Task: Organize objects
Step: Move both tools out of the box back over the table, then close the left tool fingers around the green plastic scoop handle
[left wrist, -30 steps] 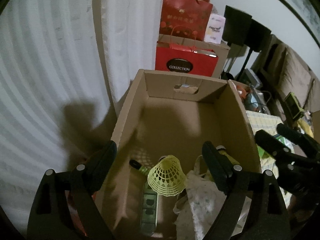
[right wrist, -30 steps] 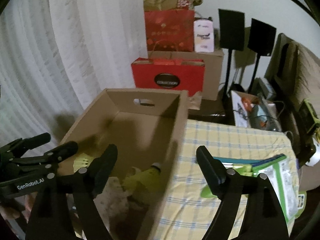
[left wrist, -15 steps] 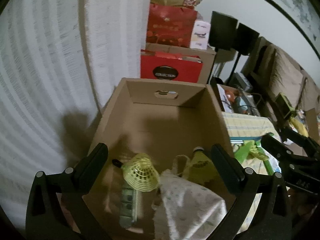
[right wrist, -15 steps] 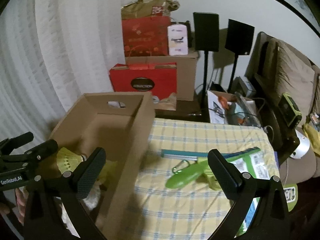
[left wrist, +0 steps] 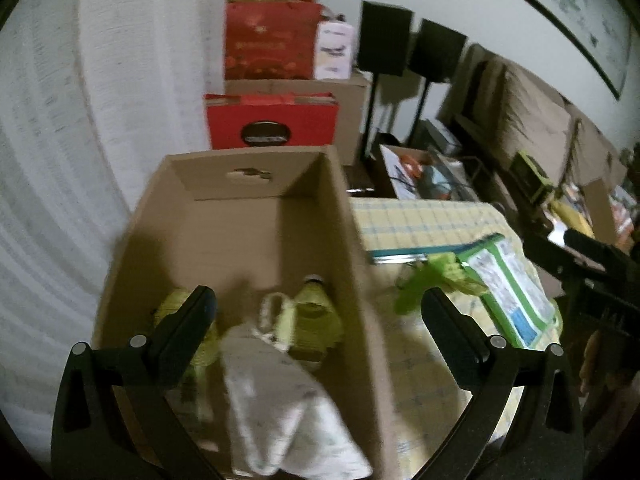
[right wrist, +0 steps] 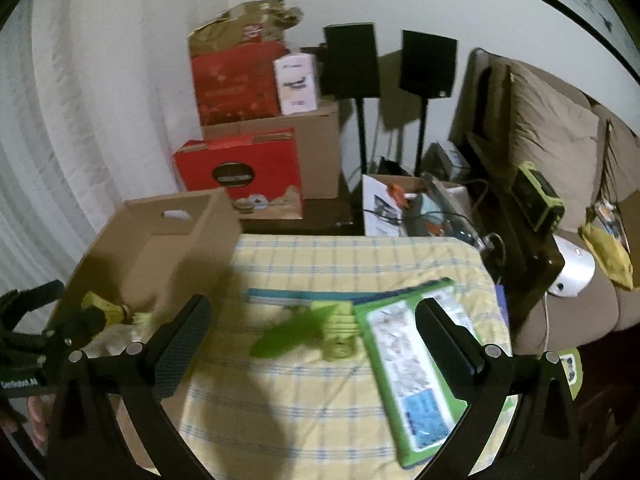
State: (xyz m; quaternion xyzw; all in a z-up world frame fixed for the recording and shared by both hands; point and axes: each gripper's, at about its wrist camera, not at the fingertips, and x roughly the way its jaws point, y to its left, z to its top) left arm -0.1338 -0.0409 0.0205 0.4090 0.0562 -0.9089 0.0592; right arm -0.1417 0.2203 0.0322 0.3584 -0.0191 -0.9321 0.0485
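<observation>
The only writing that can be read is "GenRobot.AI", in white letters on the side of the left gripper, at the left edge of the right wrist view. The red bag behind the table carries a dark oval label, but its words are too blurred to read. The white carton on the big brown box has some dark print, also not readable.

Both grippers have their jaws spread wide and nothing is between them; the jaws have just been opening. The left gripper hangs over the near end of the cardboard box, and the box's right wall runs between its fingers. Inside the box lie a white cloth pouch, a yellow-green shuttlecock and another yellow-green thing half hidden behind the left finger.

The right gripper hangs over the yellow checked tablecloth. On the cloth, just right of the box, lie a green leaf-shaped item, a blue-edged flat thing and a green-bordered packet that reaches close to the table's right edge. The far part and the near part of the cloth are bare.
</observation>
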